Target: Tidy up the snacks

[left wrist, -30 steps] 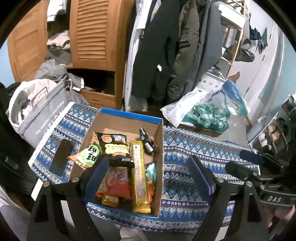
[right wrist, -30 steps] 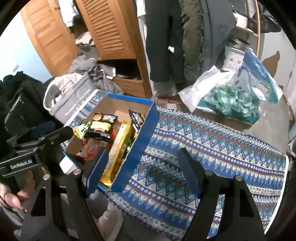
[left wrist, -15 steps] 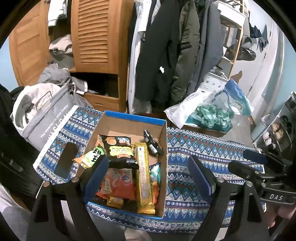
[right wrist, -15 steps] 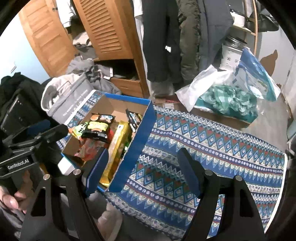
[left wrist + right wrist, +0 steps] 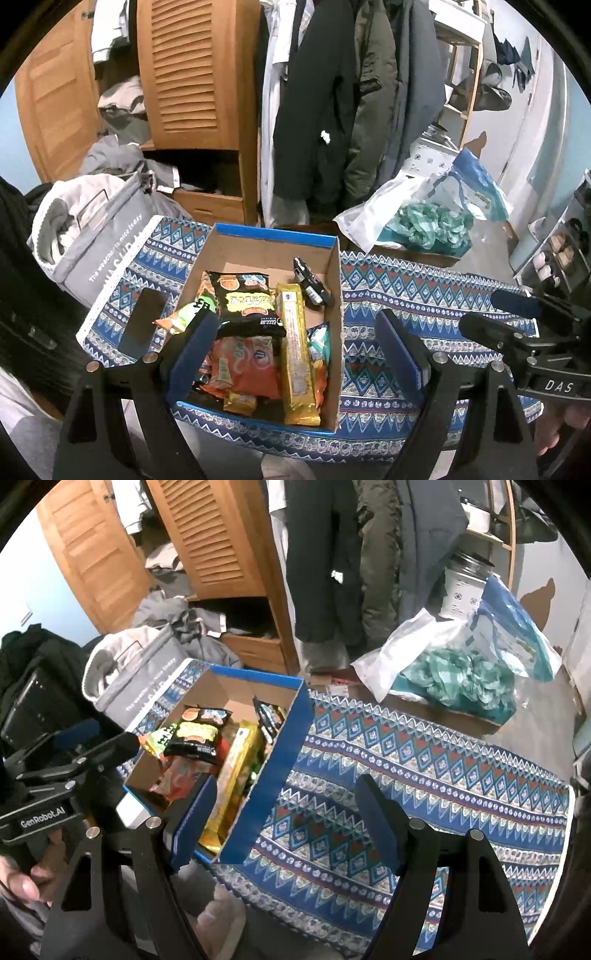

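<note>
A blue-edged cardboard box (image 5: 273, 232) (image 5: 284, 746) sits on a patterned blue cloth (image 5: 424, 291) (image 5: 424, 760). Inside lie several snacks: a black packet (image 5: 247, 299) (image 5: 195, 736), a long gold bar (image 5: 295, 350) (image 5: 236, 775), an orange packet (image 5: 247, 362), a green-and-orange packet (image 5: 184, 314) and a small dark packet (image 5: 312, 284) leaning on the right wall. My left gripper (image 5: 295, 350) hovers open above the box's near end, holding nothing. My right gripper (image 5: 288, 816) hangs open over the box's right wall and the cloth, also empty.
A black phone (image 5: 144, 325) lies on the cloth left of the box. A grey fabric bin (image 5: 92, 240) stands at the far left. A white bag with teal cloth (image 5: 424, 225) sits beyond the table. Coats and a wooden wardrobe (image 5: 192, 74) fill the background.
The left wrist view has tilted slightly, so the box sits a little lower and more central. Both grippers stay open and nothing in the box has moved.
</note>
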